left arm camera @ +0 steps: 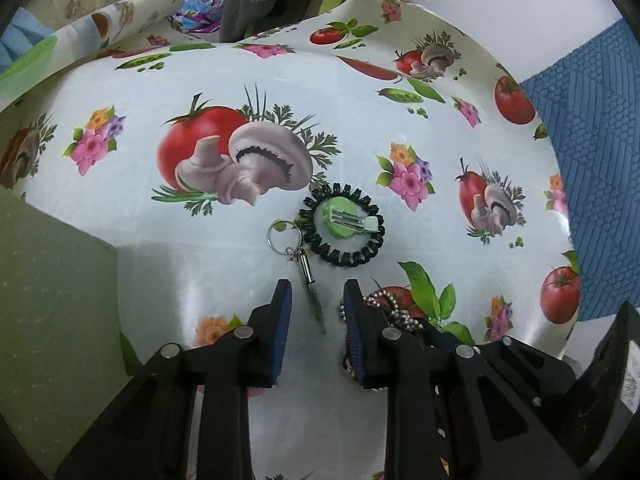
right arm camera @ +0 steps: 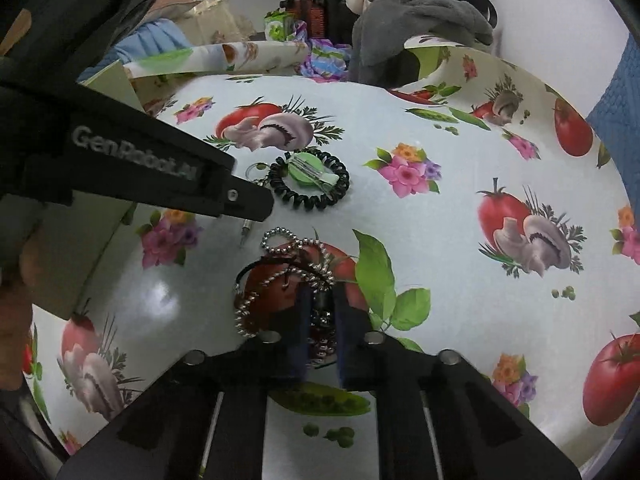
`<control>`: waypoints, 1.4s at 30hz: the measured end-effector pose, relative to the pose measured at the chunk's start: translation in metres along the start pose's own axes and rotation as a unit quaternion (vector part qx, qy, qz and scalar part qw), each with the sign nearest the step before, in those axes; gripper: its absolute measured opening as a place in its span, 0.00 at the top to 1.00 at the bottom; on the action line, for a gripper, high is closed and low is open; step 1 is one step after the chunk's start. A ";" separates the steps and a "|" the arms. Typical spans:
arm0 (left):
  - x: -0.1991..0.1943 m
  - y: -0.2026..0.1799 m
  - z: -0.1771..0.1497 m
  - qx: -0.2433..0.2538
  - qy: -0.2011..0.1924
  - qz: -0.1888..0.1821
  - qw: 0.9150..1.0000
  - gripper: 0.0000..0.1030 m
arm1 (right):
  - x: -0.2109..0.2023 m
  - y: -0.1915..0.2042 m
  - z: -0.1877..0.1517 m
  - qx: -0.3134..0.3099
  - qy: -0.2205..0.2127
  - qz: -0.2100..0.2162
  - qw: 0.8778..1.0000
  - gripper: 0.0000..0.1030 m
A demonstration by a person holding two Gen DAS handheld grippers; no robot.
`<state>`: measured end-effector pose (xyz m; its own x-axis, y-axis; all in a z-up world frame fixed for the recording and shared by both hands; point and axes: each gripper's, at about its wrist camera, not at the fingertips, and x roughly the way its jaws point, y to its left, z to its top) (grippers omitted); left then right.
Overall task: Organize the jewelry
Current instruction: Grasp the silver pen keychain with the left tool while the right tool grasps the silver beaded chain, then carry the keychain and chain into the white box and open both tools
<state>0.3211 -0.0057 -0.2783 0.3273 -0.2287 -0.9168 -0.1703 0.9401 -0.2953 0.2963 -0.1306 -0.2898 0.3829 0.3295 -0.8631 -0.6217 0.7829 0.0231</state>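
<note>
In the left wrist view my left gripper (left arm camera: 317, 300) stands open just over the tablecloth. The slim metal pendant (left arm camera: 312, 294) of a keyring (left arm camera: 283, 233) lies between its fingers, untouched. Just beyond lies a black spiral hair tie (left arm camera: 342, 258) with a green hair clip (left arm camera: 340, 220) inside it. A tangle of silver beaded chain and black cord (right arm camera: 280, 276) rests on a printed tomato. My right gripper (right arm camera: 325, 314) is shut on the near part of that tangle. The same chain (left arm camera: 394, 308) shows beside my left gripper's right finger.
An olive-green board or box (left arm camera: 52, 280) stands at the left. The left gripper's black casing (right arm camera: 160, 160) crosses the right wrist view, with a hand (right arm camera: 24, 272) behind it. Blue quilted fabric (left arm camera: 580, 140) lies off the table's right edge. Grey clothes (right arm camera: 420, 20) pile at the back.
</note>
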 end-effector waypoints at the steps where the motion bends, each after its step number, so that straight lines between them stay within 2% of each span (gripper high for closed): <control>1: 0.001 -0.001 0.000 0.004 -0.003 0.007 1.000 0.74 | 0.000 -0.003 0.000 0.010 0.004 0.002 1.000 0.94; 10: 0.004 -0.009 0.002 0.032 -0.020 0.038 0.999 0.74 | -0.015 -0.029 -0.006 0.073 0.004 0.006 0.997 0.95; 14: 0.007 -0.014 0.001 0.044 -0.022 0.039 0.998 0.82 | -0.021 -0.035 -0.007 0.097 0.004 0.015 0.995 0.95; 16: 0.008 -0.018 -0.001 0.055 -0.025 0.049 0.997 0.95 | -0.025 -0.036 -0.006 0.104 0.002 0.017 0.994 0.95; 22: 0.003 -0.017 -0.007 0.053 -0.020 0.038 0.998 0.96 | -0.039 -0.041 0.001 0.122 -0.011 0.024 0.992 0.95; 34: -0.073 -0.017 -0.018 0.044 -0.046 -0.009 0.998 0.97 | -0.097 -0.031 0.031 0.110 -0.057 0.019 0.992 0.95; 42: -0.134 -0.009 -0.014 0.042 -0.070 -0.010 0.997 0.96 | -0.143 -0.011 0.066 0.092 -0.084 0.018 0.992 0.95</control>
<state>0.2654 0.0129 -0.1565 0.4582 -0.2157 -0.8623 -0.0861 0.9548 -0.2846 0.2934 -0.1520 -0.1333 0.4817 0.4302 -0.7635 -0.5080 0.8470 0.1567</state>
